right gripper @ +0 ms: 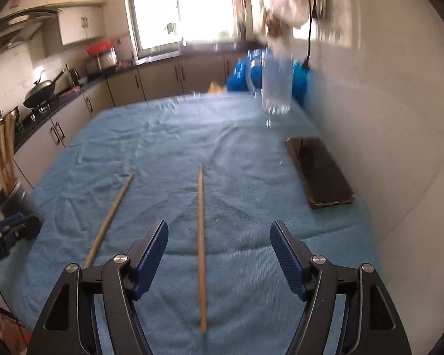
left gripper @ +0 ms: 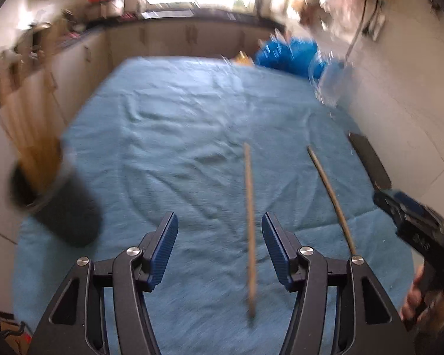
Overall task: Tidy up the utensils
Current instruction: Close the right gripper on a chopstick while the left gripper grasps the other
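The left gripper (left gripper: 220, 241) is wide apart and holds nothing. The right gripper (right gripper: 219, 251) is wide apart too, with nothing in it. Both hang over a blue cloth (right gripper: 168, 136).

Two chopsticks lie flat on the cloth, well apart from each other. In the right view, one stick (right gripper: 201, 248) lies between the fingers, pointing to 12 o'clock. The other stick (right gripper: 109, 220) lies at 10 o'clock, tilted.

At 9 o'clock a dark cup (left gripper: 59, 207) holds more sticks. At 2 o'clock a brown mat (right gripper: 319, 174) lies by the wall. A clear glass (right gripper: 276, 85) stands far off at 1 o'clock.
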### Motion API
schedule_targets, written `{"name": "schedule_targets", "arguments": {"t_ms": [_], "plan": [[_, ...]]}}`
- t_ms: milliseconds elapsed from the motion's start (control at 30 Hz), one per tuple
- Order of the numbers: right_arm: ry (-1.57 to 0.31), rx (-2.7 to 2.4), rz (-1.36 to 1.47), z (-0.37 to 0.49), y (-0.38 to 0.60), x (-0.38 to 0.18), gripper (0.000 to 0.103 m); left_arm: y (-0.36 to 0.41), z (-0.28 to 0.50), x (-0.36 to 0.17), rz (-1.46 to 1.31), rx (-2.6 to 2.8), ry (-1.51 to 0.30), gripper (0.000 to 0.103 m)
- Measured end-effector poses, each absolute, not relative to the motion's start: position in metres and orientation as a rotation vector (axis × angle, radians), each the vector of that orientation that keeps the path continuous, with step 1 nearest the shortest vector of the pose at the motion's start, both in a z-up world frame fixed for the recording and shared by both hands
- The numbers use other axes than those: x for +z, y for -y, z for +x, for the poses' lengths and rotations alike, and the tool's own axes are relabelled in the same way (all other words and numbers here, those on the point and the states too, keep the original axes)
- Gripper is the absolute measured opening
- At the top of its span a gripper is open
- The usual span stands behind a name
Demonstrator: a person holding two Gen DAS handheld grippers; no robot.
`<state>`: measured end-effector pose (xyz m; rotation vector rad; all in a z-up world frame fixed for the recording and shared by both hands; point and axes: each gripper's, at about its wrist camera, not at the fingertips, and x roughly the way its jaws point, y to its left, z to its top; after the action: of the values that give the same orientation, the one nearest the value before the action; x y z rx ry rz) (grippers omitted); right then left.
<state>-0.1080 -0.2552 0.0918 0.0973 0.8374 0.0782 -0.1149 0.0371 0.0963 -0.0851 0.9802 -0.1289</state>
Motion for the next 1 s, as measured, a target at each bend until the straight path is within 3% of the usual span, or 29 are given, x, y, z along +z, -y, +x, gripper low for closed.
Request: {"name": "schedule_targets", "arguments": {"t_ms": [67,167,200,633,867,1000], "plan": [[-0.894,0.101,0.098,-0.085,0.256,0.085,0.060,-0.027,-0.093,0.083,-0.089,-0.165,-1.055,0.057],[-1.002,0.154,0.114,-0.052,0.252,0.070,0.051,-0.017,-0.065,0.063,-0.099,-0.161,-1.146,0.038],[-1.024,0.163,0.121,-0.046,0.251,0.065,0.047,-0.013,-0.058,0.058,-0.098,-0.164,-1.165,0.038],[-1.202,0.166,0.031,0.012,0.223,0.032,0.040,0.009,-0.020,0.040,-0.002,-0.189,-1.237,0.037],[-1.226,0.133,-0.030,0.021,0.211,0.032,0.032,0.006,-0.024,0.039,0.057,-0.183,-1.210,0.019],[-1.250,0.111,-0.036,0.027,0.208,0.032,0.032,0.004,-0.024,0.038,0.053,-0.193,-1.206,0.017]]}}
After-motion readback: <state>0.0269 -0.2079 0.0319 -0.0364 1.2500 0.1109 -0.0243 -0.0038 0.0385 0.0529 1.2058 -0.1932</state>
